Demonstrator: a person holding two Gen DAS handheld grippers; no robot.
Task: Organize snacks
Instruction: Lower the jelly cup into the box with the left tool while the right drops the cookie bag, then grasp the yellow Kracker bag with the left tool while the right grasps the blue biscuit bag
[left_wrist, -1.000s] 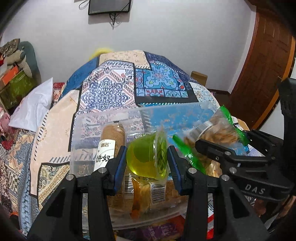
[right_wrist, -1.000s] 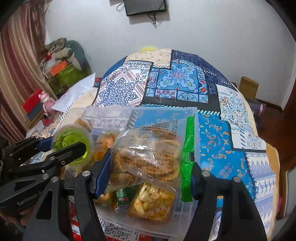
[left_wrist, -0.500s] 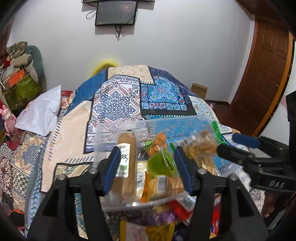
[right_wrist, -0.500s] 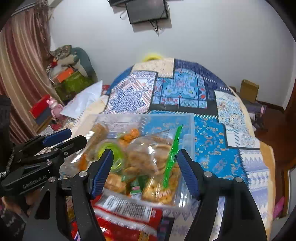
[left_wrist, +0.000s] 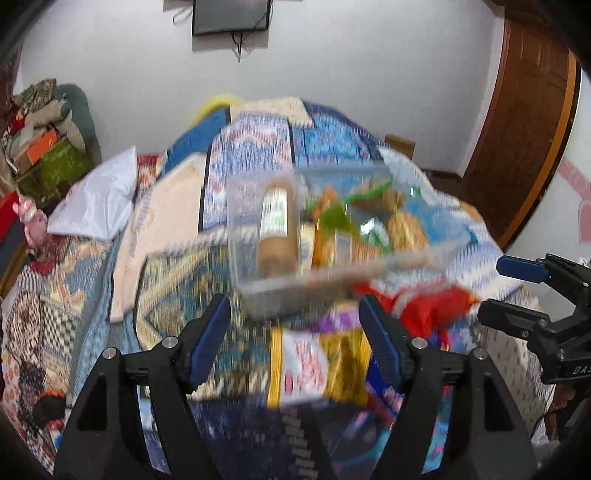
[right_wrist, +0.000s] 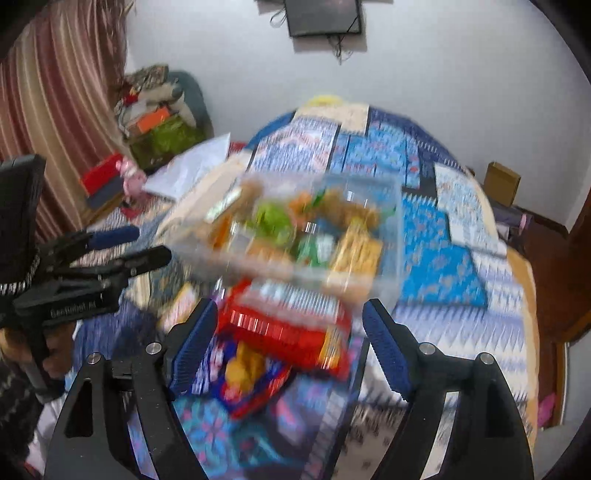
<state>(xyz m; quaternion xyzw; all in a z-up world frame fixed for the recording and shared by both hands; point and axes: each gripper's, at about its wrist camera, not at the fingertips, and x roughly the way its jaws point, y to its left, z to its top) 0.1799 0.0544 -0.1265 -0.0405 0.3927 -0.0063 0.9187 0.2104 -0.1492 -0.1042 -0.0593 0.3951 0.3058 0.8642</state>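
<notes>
A bed with a patchwork quilt (left_wrist: 255, 155) in blue and cream fills the room's middle. A white pillow (left_wrist: 98, 199) lies at its left edge. A dark screen (right_wrist: 323, 16) hangs on the far white wall, cables dangling below it. Striped curtains (right_wrist: 55, 110) hang at far left. A wooden door (left_wrist: 532, 122) stands at right. A cardboard box (right_wrist: 502, 182) sits on the floor by the far wall.

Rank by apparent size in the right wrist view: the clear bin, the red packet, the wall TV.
1. Clear bin, largest.
2. Red packet, though it lies nearer the camera and is blurred, so the gap is unsure.
3. Wall TV, smallest, but farthest and cut off by the frame.
</notes>
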